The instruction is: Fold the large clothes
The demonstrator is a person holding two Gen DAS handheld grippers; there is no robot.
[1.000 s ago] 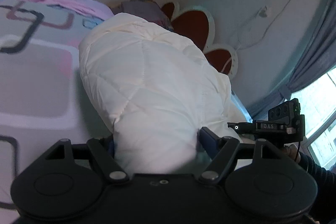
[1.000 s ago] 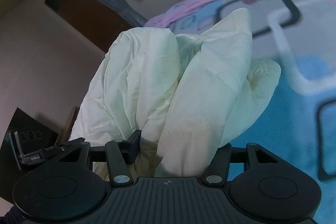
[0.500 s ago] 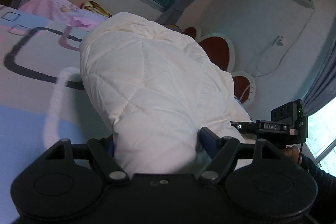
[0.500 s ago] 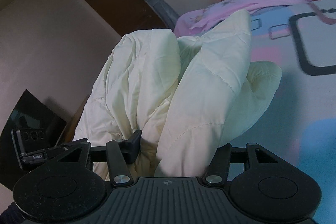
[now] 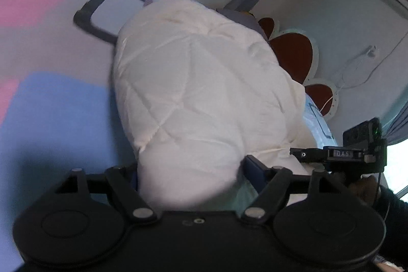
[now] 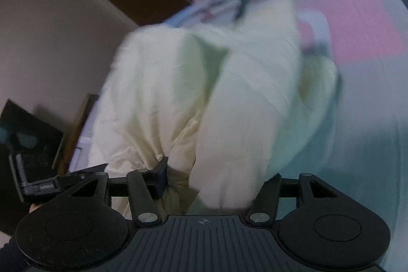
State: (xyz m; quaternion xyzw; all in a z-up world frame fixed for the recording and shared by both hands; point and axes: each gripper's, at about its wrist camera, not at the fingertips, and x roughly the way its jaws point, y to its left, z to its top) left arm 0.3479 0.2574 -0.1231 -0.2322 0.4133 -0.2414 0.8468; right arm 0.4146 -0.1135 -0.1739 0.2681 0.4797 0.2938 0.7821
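Carrying a cream quilted jacket [image 5: 204, 98] through the air above the bed [image 5: 51, 98], both claws working together. Left claw [image 5: 190, 170] pinching a thick puffed bunch of the padded fabric, the fingers squeezing it from both sides. Right claw [image 6: 216, 182] likewise pinching a gathered bunch of the jacket [image 6: 204, 98], folds bulging up between the fingers. Right claw showing in the left view at the right edge [image 5: 357, 152], beside the fabric.

Compared with half a second ago, tilting both cameras downward: more of the patterned bedspread [image 6: 357, 29] now filling each view, the window and wall sliding out toward the top, and heavy blur smearing the right view. Grips themselves looking unchanged, the same bunches sitting between the fingers.

Probably swinging the lifted edge over and down toward the bed, carrying one part of the jacket across another to make a fold. Laying it flat and letting go apparently not yet done. Bulky padding likely springing back once released, so pressing down possibly needed. Exact landing spot on the bed impossible to tell from here.
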